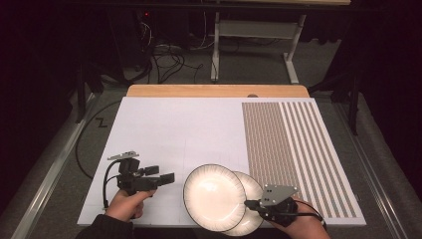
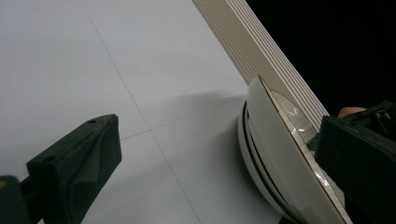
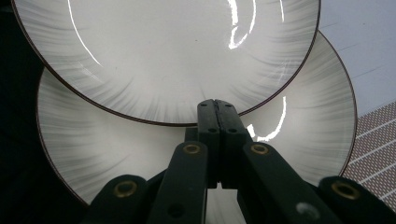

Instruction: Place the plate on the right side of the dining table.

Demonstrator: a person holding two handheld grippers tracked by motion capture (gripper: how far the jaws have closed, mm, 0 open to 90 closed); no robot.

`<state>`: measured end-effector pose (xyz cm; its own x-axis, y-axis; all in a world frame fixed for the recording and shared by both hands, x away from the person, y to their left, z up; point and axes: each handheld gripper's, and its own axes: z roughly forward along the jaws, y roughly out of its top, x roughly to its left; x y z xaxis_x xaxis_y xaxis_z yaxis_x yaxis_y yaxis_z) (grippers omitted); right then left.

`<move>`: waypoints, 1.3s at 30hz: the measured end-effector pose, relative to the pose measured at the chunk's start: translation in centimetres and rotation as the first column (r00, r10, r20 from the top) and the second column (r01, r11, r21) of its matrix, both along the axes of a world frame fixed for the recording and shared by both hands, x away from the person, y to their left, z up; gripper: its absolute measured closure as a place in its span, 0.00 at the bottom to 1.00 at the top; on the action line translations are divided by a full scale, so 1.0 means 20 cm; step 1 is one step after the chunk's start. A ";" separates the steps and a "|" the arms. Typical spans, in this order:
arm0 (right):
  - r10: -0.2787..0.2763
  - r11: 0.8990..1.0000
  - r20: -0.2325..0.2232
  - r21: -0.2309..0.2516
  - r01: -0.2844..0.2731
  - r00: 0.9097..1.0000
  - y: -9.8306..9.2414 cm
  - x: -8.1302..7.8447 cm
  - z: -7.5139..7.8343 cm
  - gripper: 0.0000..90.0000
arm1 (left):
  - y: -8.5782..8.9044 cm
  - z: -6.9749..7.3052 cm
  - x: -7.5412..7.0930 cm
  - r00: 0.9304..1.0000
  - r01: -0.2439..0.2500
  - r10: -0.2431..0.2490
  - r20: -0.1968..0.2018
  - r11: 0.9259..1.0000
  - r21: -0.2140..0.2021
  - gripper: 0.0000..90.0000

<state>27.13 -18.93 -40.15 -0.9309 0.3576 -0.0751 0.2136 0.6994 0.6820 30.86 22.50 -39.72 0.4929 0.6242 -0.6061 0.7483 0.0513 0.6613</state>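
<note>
upper plate [image 1: 214, 196]: white, grey-streaked rim, dark edge, tilted over lower plate [image 1: 251, 209] at desk [image 1: 179, 124] near edge | right hand-held gripper [image 1: 255, 203]: jaws clamped on upper plate's rim | left hand-held gripper [image 1: 166, 178]: jaws wide, holding nothing, just left of plates

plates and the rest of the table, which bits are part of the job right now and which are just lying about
In the job:
upper plate, its rim pinched by the right gripper
lower plate under it
left gripper, open, apart from the plates

Just there:
striped mat
white table sheet
floor cables
</note>
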 end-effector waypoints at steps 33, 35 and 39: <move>0.004 1.000 0.000 0.000 -0.004 1.000 0.00 0.00 0.00 1.00 | -0.05 -0.02 0.02 0.920 0.106 -0.175 -0.350 0.972 -0.208 0.08; 0.004 1.000 0.000 0.000 -0.004 1.000 0.00 0.00 0.00 1.00 | -0.06 -0.02 0.02 0.911 0.107 -0.178 -0.372 0.973 -0.205 0.08; 0.006 1.000 0.001 0.001 -0.006 1.000 0.00 0.00 0.00 1.00 | -0.08 -0.02 0.02 0.894 0.105 -0.176 -0.411 0.976 -0.190 0.08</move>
